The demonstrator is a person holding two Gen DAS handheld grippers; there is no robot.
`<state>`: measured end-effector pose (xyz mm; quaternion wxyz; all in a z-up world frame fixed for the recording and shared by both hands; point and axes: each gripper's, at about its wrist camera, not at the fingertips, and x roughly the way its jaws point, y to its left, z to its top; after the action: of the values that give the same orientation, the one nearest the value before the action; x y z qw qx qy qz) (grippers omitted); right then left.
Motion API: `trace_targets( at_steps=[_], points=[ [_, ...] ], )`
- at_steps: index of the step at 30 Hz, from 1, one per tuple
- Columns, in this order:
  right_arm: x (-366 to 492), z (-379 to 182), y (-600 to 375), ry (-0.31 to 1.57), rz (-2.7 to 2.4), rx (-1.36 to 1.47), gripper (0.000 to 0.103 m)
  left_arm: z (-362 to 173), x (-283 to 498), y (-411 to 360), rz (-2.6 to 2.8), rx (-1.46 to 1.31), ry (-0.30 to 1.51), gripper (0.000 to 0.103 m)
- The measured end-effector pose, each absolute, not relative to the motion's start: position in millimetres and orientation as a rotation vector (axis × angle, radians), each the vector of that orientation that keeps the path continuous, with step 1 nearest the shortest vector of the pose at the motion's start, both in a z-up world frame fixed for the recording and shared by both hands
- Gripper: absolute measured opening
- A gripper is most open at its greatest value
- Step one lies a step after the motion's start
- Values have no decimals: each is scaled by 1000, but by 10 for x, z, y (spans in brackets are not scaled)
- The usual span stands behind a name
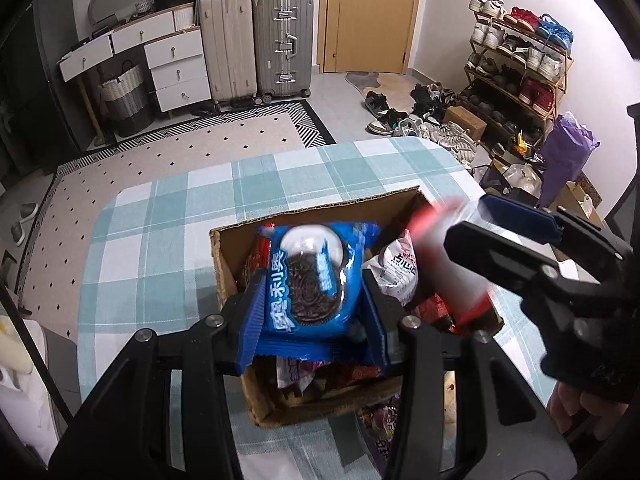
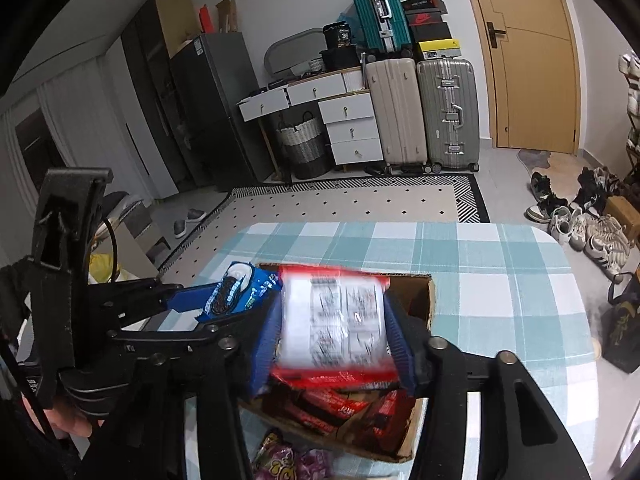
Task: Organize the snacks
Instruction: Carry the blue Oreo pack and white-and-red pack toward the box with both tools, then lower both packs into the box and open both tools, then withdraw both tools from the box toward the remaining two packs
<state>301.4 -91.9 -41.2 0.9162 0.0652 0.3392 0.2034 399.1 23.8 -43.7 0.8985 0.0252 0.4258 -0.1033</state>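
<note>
Left gripper: the left gripper (image 1: 310, 300) sits over the near-left part of the cardboard box (image 1: 224, 264), jaws parted about a packet's width, with the blue cookie packet (image 1: 308, 280) between its blue pads; whether the pads press on it I cannot tell.
Right gripper: the right gripper (image 2: 332, 332) hangs over the right half of the same box, jaws likewise partly open, with the red-and-white snack packet (image 2: 332, 320) between them; the packet is blurred and a firm grip cannot be judged.
Cookie packet: face up, above the box's left side, its near end over snacks already inside.
Red-and-white packet: printed white back up, above the box's right side, over the red wrappers (image 2: 336, 404) lying in the box.
Box: open-topped, on the bench (image 1: 160, 220) with its blue-and-white checked cloth, near the bench's near edge; a white bag (image 1: 396, 272) also lies inside.
Loose snack: a purple-and-yellow bag (image 2: 280, 460) lies on the bench just near of the box.
Person: a hand (image 2: 68, 424) shows at the left gripper's handle.
Far side: suitcases (image 1: 256, 44) and a door (image 1: 372, 16) stand beyond the rug.
</note>
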Motion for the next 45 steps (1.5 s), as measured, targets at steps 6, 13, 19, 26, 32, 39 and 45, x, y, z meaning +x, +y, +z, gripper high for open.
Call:
trace_targets(
  at_steps=[6, 13, 19, 26, 32, 39, 45],
  points=[
    [2979, -430, -1010, 661, 408, 153, 82, -466, 4057, 283, -198, 41, 854, 81],
    [2936, -426, -1068, 664, 400, 165, 85, -453, 3931, 269, -190, 66, 846, 81],
    [2840, -371, -1060, 654, 398, 159, 87, -415, 3824, 282, -187, 49, 836, 81],
    [2705, -305, -1102, 642, 392, 173, 91, -339, 3610, 310, -184, 33, 818, 81],
    [2484, -257, -1152, 620, 377, 163, 97, -284, 3344, 330, -185, 15, 811, 83],
    [2178, -226, -1204, 612, 380, 163, 98, -263, 3012, 330, -192, 8, 810, 86],
    [1915, -210, -1235, 612, 374, 156, 98, -215, 2727, 332, -185, 4, 795, 89]
  ],
)
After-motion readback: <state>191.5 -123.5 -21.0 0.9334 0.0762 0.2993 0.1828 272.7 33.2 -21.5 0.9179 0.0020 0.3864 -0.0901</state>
